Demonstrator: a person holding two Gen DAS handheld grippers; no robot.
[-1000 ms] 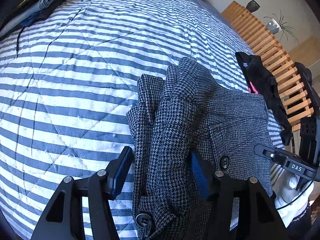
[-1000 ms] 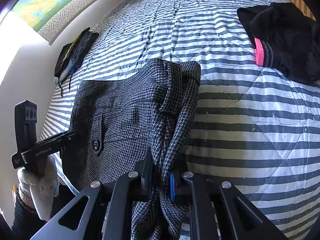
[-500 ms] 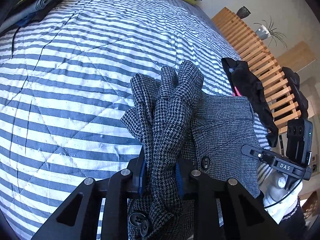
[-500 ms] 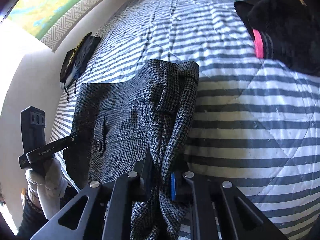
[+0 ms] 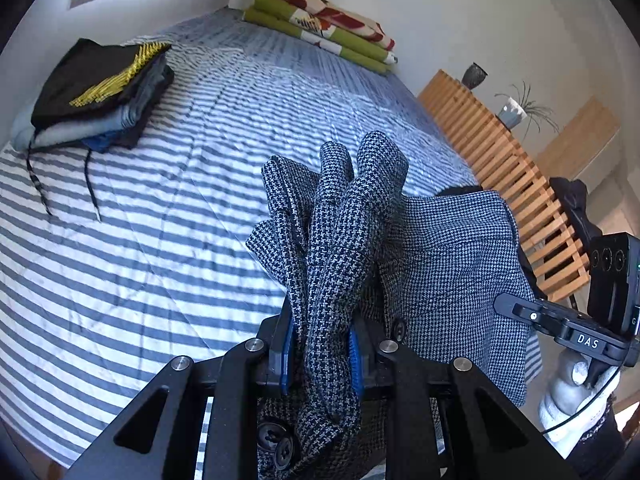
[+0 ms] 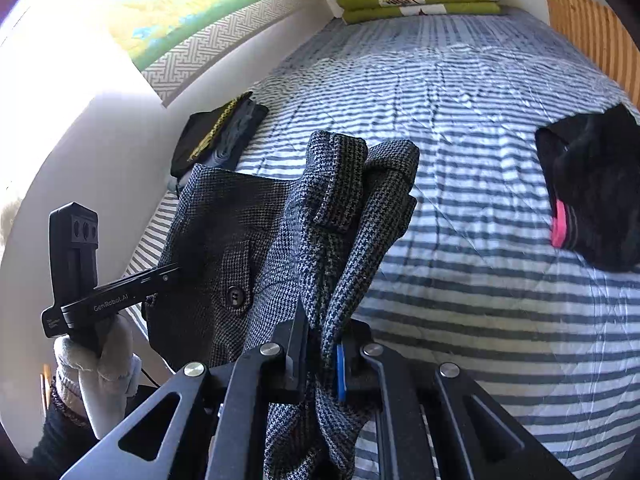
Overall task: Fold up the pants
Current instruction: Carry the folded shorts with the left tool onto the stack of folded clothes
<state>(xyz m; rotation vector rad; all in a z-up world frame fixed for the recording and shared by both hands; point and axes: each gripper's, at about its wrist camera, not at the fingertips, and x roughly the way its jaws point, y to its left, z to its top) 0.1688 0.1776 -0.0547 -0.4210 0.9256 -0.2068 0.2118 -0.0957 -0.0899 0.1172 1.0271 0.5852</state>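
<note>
Striped blue-and-white bedspread [image 5: 140, 264] is filling both views, w/ folded green-and-red bedding [image 5: 324, 26] sitting at the far end by the wall. Only your left cam is showing the slatted wooden bench [image 5: 516, 184], a dark vase [image 5: 474, 76] and a potted plant [image 5: 516, 110] on it. Only your right cam is showing the green wall picture [image 6: 168, 12] and a black garment w/ a pink tag [image 6: 592, 196] lying on the spread to the right. Both are catching the folded clothes stack [image 5: 96, 96] near the wall.

You're holding the grey houndstooth pants [image 5: 448, 264] raised off the bed, stretched btwn both tools, waistband bunching up and out past each pair of fingers, buttoned back pocket facing the right cam.

Left gripper [image 5: 322, 350] is clamping a thick bunch of pants fabric; its jaws have just been closing and the blue pads [image 5: 286, 354] are pressing on cloth from both sides. Right gripper [image 6: 320, 354] is nearly together, pinching a thinner fold of the other waistband end. Each cam is also seeing the opposite tool in a white-gloved hand [image 6: 96, 364].
</note>
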